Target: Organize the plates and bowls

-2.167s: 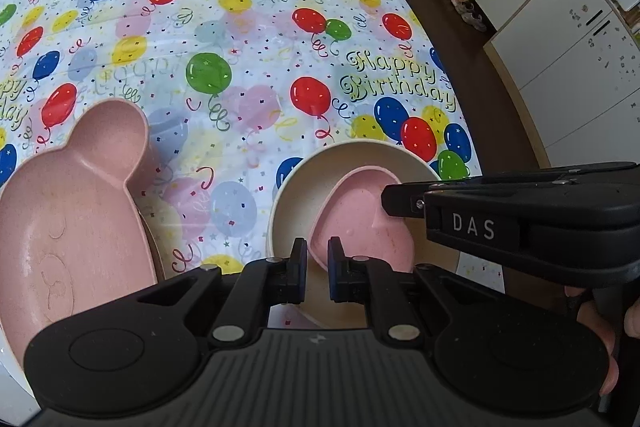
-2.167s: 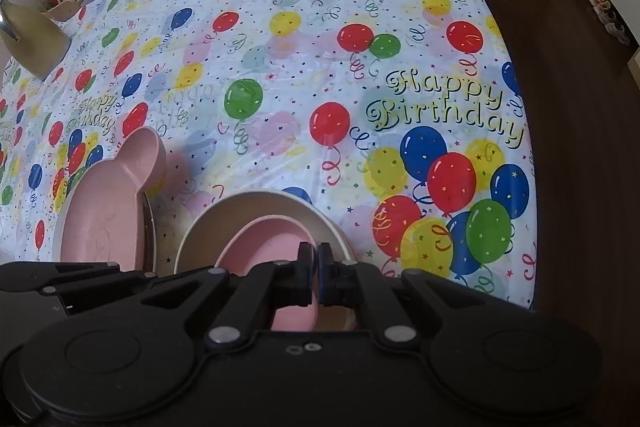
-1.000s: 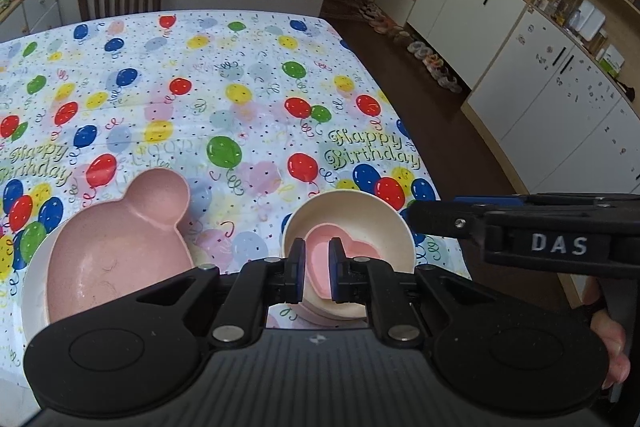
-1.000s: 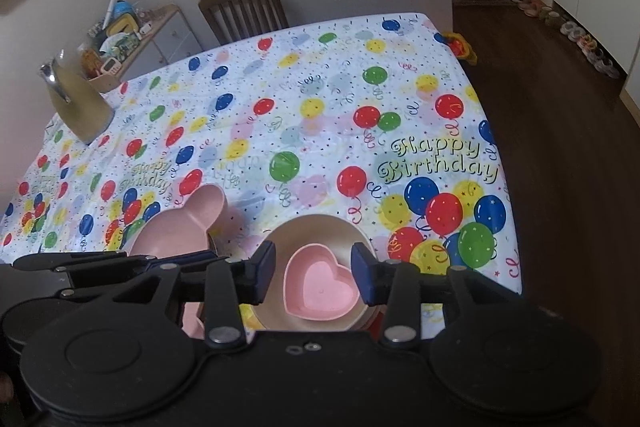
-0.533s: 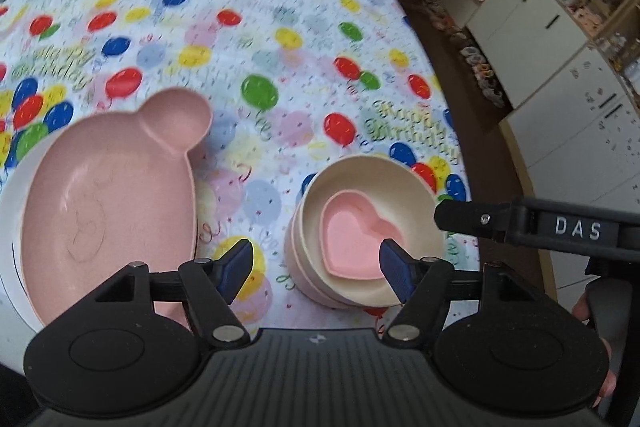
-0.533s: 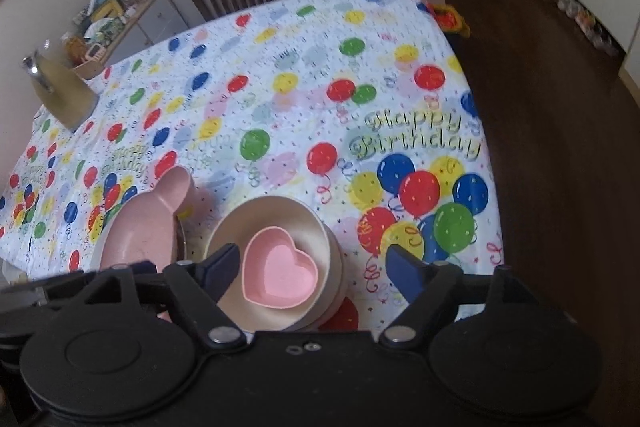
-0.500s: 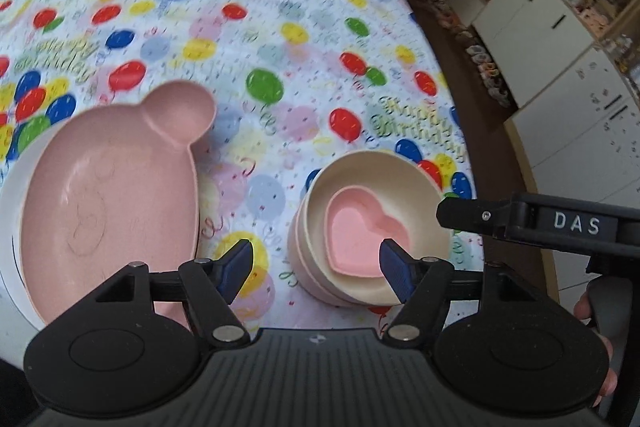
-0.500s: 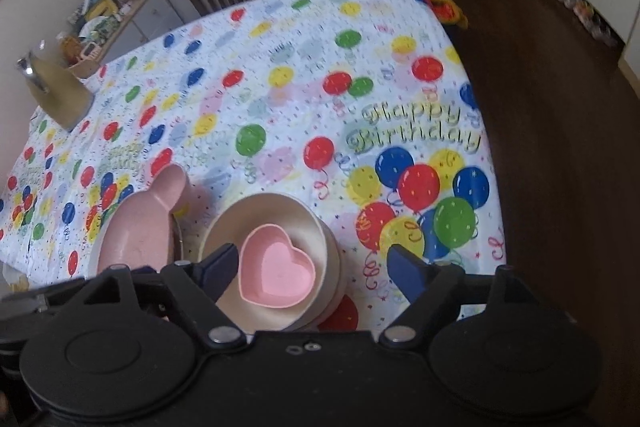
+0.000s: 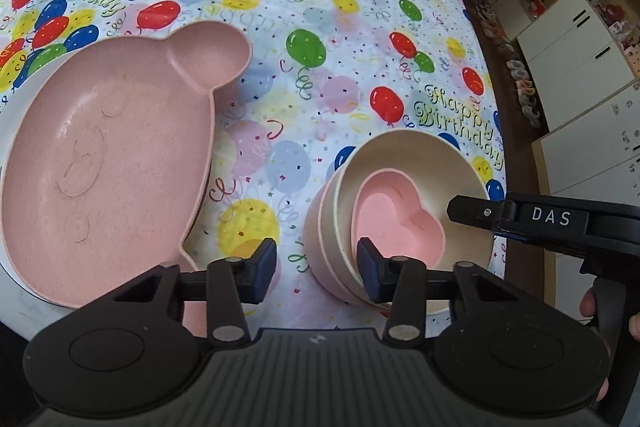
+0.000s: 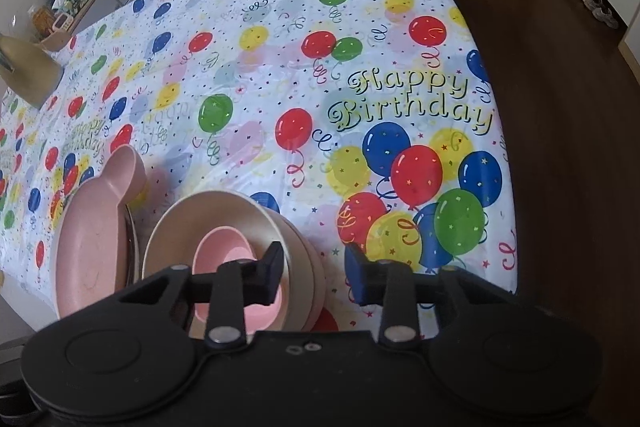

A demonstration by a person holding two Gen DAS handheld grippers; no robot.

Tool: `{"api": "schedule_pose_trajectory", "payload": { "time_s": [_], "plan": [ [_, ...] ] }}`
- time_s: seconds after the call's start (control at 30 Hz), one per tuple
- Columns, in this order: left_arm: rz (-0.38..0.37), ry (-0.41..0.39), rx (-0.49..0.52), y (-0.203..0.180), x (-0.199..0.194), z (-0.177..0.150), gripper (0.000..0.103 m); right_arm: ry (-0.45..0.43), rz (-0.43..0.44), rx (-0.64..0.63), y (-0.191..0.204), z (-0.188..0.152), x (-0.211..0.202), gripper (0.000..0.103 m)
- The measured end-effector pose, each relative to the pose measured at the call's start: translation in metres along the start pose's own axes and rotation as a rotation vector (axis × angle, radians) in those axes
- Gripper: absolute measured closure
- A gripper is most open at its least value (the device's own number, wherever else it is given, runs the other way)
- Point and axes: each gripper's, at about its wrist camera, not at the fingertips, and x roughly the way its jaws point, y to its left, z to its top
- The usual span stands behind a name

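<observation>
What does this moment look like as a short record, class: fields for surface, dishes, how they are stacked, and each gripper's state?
surface: table under a balloon "Happy Birthday" tablecloth
plate stack: pink bear-shaped plate on top of a white plate
bowl stack: pink heart-shaped bowl nested in the top cream bowl, more bowls beneath
left gripper: open, empty, near the bowl stack
right gripper: open, empty, one finger over the bowl stack
far corner: tan jug
</observation>
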Motion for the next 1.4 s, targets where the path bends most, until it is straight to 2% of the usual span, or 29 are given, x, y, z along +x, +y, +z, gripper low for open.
{"api": "schedule_pose_trajectory", "payload": {
  "time_s": [0.13,0.37,0.5,0.63,0.77,1.1,1.4],
  "plan": [
    [0.018,0.001,0.010,-0.005,0.002,0.000,0.065,0.018,-0.014,-0.028,0.004,0.001,0.006,0.080],
    [0.003,0.044,0.003,-0.007,0.014,0.001,0.067,0.051,-0.020,-0.057,0.007,-0.001,0.016,0.081],
    [-0.026,0.046,-0.005,-0.007,0.016,0.001,0.077,0.072,-0.007,-0.062,0.008,-0.003,0.021,0.083],
    [-0.010,0.042,0.008,-0.011,0.016,0.001,0.078,0.077,-0.014,-0.084,0.012,-0.005,0.022,0.089],
    [0.000,0.034,0.037,-0.017,0.012,0.001,0.078,0.072,-0.029,-0.098,0.013,-0.006,0.020,0.091],
    [-0.006,-0.034,0.064,-0.020,-0.026,0.019,0.078,-0.001,-0.040,-0.135,0.032,0.007,-0.011,0.091],
    [0.013,-0.084,0.032,0.013,-0.071,0.042,0.078,-0.037,-0.011,-0.206,0.085,0.026,-0.035,0.091]
  ]
}}
